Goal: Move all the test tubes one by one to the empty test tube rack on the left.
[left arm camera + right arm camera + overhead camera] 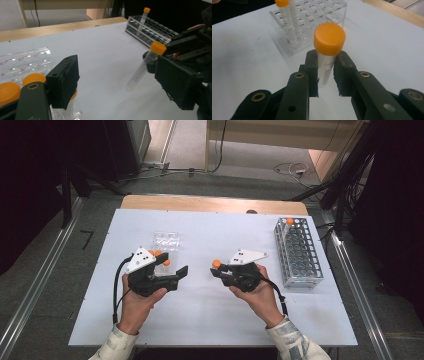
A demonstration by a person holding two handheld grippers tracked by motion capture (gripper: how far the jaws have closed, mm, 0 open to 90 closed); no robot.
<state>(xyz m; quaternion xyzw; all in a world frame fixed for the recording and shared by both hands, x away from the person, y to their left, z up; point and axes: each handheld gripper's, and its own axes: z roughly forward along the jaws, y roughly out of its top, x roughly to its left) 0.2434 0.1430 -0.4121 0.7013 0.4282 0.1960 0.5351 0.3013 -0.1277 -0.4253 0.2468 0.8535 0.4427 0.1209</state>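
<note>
right claw (325, 72) clamped on an orange-capped tube (327, 47); left claw (181, 272) apart, holding nothing.

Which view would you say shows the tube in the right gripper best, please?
The right gripper view: the tube stands close up, orange cap clear, clamped between the jaws. The left gripper view shows its whole length from the side; the high view shows little beyond its cap.

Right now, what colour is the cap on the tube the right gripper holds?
Orange cap, clearest in the right gripper view.
</note>
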